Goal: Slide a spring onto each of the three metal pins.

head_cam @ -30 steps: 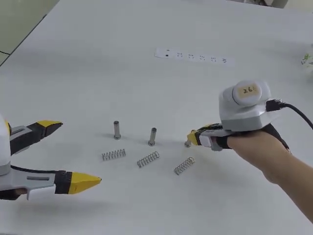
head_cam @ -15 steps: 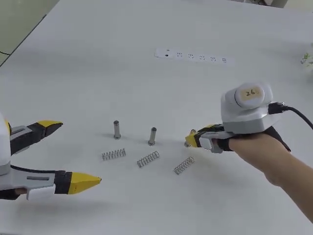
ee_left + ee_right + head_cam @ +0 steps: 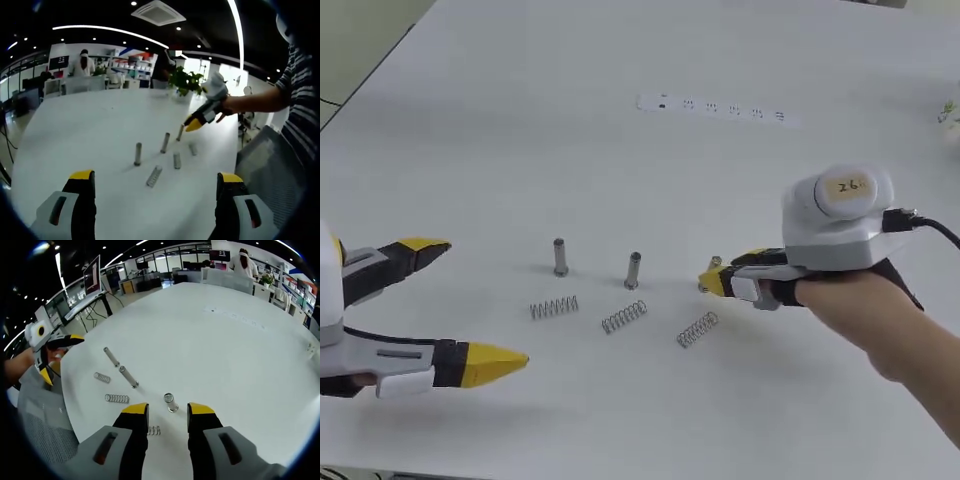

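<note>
The right gripper (image 3: 705, 283) sits low over the white table (image 3: 520, 150). Its jaws are parted by a narrow gap and hold nothing. In the right gripper view I see the right pin (image 3: 170, 402) standing upright just ahead of that gap. I cannot tell from here whether a jaw tip touches it. Compared with a second ago, the gripper's body seems a little further to the right, while its tips stay by the same pin.

The left gripper (image 3: 488, 300) hangs near the table's near left edge, jaws spread wide and empty. It is well apart from the parts, and I see no change in its place.

A white power strip (image 3: 720, 109) lies flat at the far side of the table.

The left pin (image 3: 560, 256) and the middle pin (image 3: 634, 270) stand upright in a row with the right pin. The left spring (image 3: 554, 307), the middle spring (image 3: 624, 317) and the right spring (image 3: 697, 329) each lie flat on the table just in front of a pin. No spring is on a pin yet. Pins and springs lie as they did a second ago.
</note>
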`<act>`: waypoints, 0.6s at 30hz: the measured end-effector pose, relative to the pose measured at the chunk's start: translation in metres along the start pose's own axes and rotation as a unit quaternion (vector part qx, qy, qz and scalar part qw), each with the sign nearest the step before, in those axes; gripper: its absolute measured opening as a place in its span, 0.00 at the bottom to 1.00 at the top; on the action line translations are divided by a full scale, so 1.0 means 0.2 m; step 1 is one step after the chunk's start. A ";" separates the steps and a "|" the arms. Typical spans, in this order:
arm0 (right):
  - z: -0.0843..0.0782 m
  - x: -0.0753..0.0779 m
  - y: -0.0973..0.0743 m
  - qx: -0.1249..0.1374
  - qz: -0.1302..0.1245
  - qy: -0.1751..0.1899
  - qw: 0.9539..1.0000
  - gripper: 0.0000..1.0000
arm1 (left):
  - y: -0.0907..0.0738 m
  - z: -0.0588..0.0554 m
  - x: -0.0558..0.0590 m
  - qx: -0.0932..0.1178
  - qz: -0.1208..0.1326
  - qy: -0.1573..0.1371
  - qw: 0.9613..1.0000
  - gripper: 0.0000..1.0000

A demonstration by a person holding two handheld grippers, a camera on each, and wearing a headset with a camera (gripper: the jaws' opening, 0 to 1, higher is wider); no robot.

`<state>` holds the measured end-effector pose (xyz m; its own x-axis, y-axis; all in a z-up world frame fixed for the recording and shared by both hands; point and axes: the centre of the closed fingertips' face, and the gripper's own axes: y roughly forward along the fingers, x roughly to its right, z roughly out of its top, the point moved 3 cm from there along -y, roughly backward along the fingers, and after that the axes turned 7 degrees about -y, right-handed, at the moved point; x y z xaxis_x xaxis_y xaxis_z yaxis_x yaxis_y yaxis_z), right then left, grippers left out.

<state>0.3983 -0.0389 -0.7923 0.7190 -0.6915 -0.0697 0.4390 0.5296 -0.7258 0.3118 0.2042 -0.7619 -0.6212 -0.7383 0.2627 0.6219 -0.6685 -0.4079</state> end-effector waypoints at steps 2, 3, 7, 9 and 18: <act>0.00 0.00 -0.01 0.002 0.000 0.004 1.000 0.30 | 0.00 0.00 0.00 0.001 0.000 0.000 1.000 0.98; 0.00 0.00 -0.02 0.004 0.000 0.007 1.000 0.30 | 0.00 0.00 0.00 0.001 0.000 0.000 1.000 0.98; -0.01 0.01 -0.04 0.007 -0.001 0.015 1.000 0.31 | 0.01 0.00 0.00 0.001 -0.001 0.000 1.000 0.98; -0.02 0.02 -0.04 0.007 0.004 0.016 1.000 0.30 | 0.01 0.00 0.01 0.000 -0.002 0.000 1.000 0.98; -0.03 0.02 -0.07 0.001 0.014 -0.005 1.000 0.30 | 0.01 -0.01 0.01 -0.003 -0.001 0.000 1.000 0.98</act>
<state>0.3911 -0.0521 -0.7862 0.7363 -0.6717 -0.0822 0.4207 0.5496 -0.7218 0.3111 0.2010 -0.7632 -0.6222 -0.7370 0.2640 0.6183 -0.6695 -0.4118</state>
